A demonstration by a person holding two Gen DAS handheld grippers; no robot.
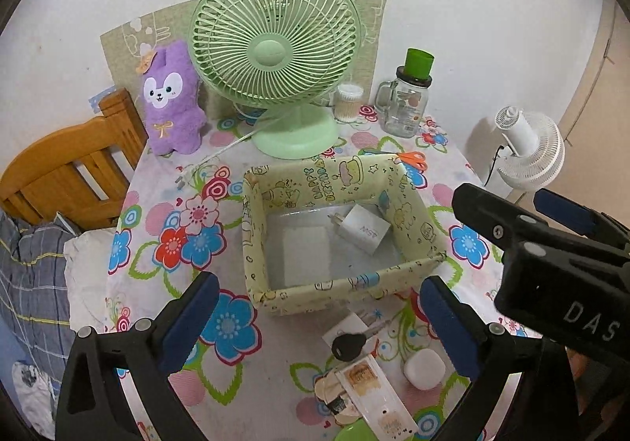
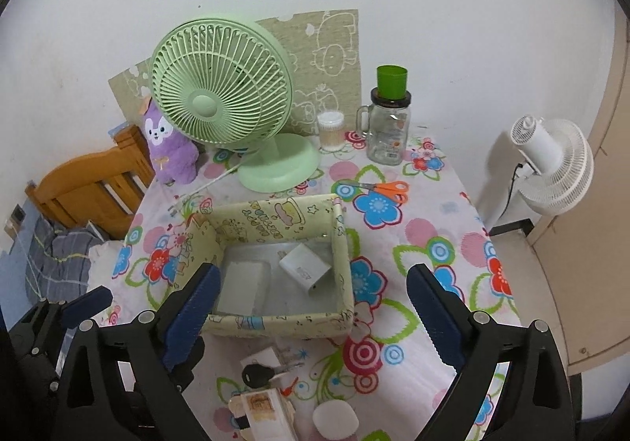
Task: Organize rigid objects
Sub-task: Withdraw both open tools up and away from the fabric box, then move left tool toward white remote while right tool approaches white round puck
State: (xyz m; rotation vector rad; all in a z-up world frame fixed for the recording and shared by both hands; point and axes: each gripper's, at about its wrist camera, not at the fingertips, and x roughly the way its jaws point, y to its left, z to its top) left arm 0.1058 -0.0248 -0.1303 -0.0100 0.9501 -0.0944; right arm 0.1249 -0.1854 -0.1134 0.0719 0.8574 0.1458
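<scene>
We held both grippers, left [image 1: 315, 323] and right [image 2: 311, 307], spread wide and empty above the table. The charger [image 1: 363, 228] already lay in the box [image 1: 338, 285]. The key [image 1: 348, 346] lay just outside its near wall, between the left jaws, its blade pointing right, so we judged the left hand nearer.

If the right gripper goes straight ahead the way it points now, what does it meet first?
Probably the yellow storage box: the open right gripper aims over its near wall, toward the white charger inside. Depth is hard to judge.
</scene>
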